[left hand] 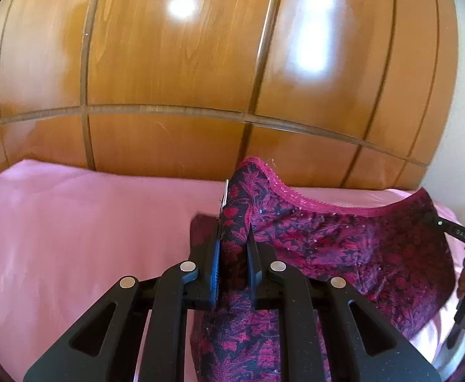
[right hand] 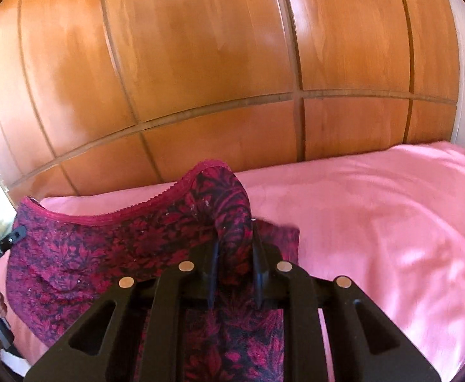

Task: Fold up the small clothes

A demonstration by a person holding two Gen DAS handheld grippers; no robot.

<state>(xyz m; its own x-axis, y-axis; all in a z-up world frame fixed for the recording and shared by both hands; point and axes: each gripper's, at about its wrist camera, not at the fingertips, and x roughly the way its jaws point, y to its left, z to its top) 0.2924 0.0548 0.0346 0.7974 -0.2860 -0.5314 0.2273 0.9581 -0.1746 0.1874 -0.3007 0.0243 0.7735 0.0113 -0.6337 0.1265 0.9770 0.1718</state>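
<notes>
The briefs [left hand: 343, 242], dark with a red floral print and a pink lace waistband [left hand: 299, 199], hang stretched between the two tools above the bed [left hand: 73, 222], in front of the wooden wardrobe [left hand: 175, 63]. Each tool pinches one end of the waistband: the left tool [left hand: 234, 248] is closed on a bunched corner, and the right tool [right hand: 234, 254] is likewise clamped on the opposite corner, each with cloth filling the gap between its fingers. Held this way, the garment probably opens out flat and square before being laid down for folding. Its long axis runs side to side from one tool to the other, parallel to the wardrobe; the waistband faces up and sags in the middle, while the body hangs toward the bed, its lower part out of view behind the tools.
</notes>
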